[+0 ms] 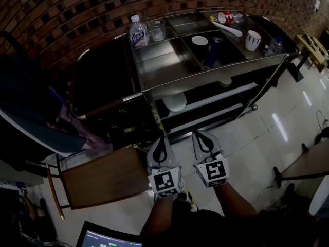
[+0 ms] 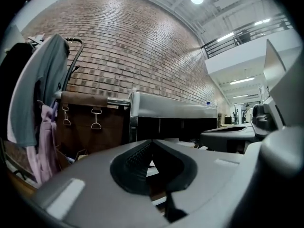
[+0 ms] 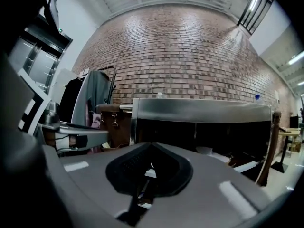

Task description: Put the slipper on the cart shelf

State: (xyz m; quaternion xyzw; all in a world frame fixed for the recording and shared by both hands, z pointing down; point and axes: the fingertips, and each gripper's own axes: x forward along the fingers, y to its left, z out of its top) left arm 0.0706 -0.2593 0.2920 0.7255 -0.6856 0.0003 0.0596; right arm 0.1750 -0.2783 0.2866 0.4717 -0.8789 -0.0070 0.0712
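Both tools sit close below, side by side. The left hand-held gripper [image 1: 161,137] and the right hand-held gripper [image 1: 198,133] each have jaws pressed together, with nothing inside. A white thing [image 1: 176,101], maybe the slipper, lies on the lower shelf [image 1: 218,97] of the cart [image 1: 205,74]. A bottle [image 1: 138,32] and a cup [image 1: 252,40] stand on top.

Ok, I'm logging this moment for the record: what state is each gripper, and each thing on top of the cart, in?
Left gripper: fingers shut, nothing held.
Right gripper: fingers shut, nothing held.
Water bottle: upright, cap on.
Glass: upright.
Can: lying on its side.
Mug: upright.
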